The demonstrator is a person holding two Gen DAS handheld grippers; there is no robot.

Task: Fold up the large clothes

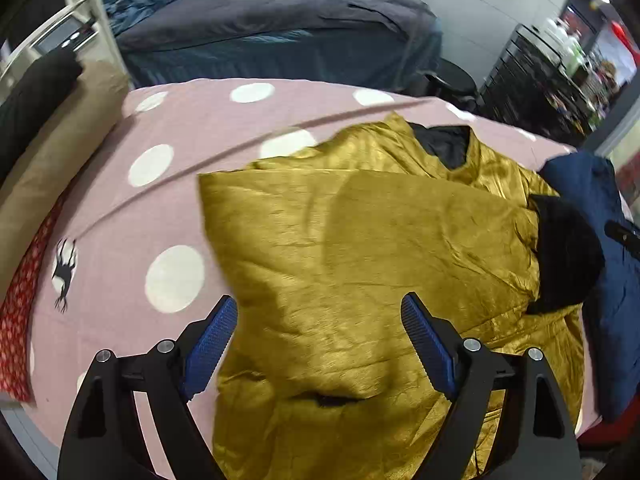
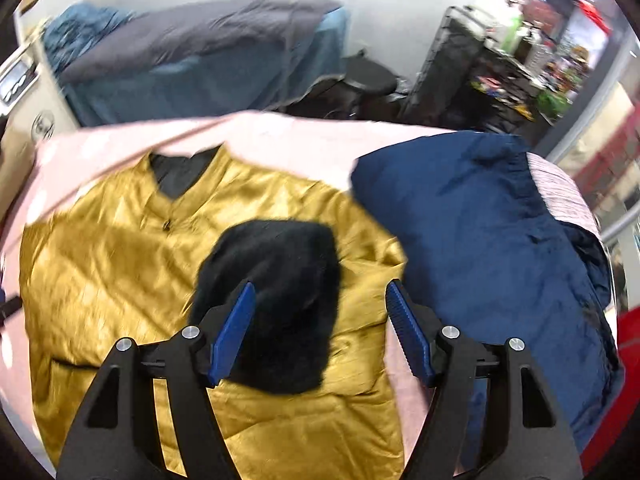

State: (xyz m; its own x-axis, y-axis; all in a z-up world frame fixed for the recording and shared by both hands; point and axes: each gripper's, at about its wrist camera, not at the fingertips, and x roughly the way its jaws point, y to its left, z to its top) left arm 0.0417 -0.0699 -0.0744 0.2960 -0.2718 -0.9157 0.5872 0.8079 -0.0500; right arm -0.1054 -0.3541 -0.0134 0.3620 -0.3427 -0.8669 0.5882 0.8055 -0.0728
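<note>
While both claws gape, navy bundle (image 2: 500, 240) crowds gold jacket (image 2: 120, 280) — touching; black cuff (image 2: 272, 272) atop.

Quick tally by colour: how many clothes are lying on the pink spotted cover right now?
Gold: 1, the jacket
Black: 1, the fuzzy piece on the jacket
Navy: 1, the garment beside it
Total: 3

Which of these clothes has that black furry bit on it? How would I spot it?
Find the pink bedspread with big white dots. Spread flat across its middle lies the gold jacket, shiny and crinkled, with the black fur cuff folded onto its front. The navy garment heaped beside it is matte and has no fur.
</note>
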